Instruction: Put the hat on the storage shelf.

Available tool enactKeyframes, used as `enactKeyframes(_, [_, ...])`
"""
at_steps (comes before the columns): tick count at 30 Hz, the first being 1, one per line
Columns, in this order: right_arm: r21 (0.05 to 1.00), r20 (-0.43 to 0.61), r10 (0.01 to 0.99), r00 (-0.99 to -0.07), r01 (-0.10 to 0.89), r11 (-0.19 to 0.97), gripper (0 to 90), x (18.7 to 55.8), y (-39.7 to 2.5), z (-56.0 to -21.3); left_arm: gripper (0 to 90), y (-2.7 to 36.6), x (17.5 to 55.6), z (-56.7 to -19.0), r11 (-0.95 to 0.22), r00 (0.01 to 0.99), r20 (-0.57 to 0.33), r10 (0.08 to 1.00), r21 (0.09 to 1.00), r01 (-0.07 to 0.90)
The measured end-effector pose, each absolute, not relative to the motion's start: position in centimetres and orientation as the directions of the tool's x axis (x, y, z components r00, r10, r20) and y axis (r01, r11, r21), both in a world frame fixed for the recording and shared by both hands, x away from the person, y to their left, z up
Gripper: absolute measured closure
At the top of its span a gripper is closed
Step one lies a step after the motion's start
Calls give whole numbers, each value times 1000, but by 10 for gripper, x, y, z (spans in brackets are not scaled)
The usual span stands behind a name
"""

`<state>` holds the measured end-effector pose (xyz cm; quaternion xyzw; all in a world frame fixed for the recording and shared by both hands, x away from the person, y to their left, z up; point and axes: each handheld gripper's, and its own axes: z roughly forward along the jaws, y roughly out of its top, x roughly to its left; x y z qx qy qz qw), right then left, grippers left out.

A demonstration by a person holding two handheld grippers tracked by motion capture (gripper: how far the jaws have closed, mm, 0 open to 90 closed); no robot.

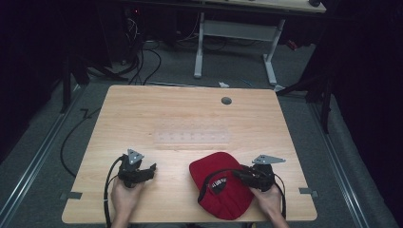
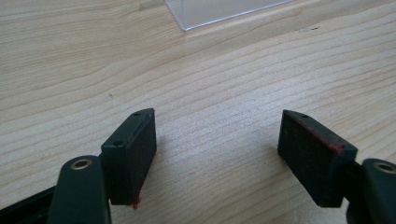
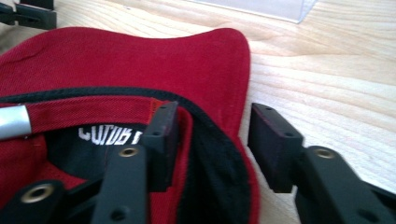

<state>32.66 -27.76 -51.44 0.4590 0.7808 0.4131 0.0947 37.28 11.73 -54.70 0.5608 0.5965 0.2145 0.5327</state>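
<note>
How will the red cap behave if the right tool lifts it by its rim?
The red cap looks like soft cloth, so it will probably sag. It seems light. The right tool straddles the rim with open jaws, and the fabric may bunch when they close.

**Colours on your table**

Your cap (image 1: 223, 190) is red, with black trim along its edge and a black inner label bearing white lettering. Both your grippers, left gripper (image 1: 151, 167) and right gripper (image 1: 236, 174), are black. The table (image 1: 190, 118) is pale wood-grain, and the tray (image 1: 192, 137) on it is clear.
</note>
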Motion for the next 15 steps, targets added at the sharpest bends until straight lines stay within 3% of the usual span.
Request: enactKeyframes(15, [712, 320, 745, -585, 667, 219, 770, 330, -281, -517, 283, 117, 373, -547, 279, 197, -395, 897, 853, 441])
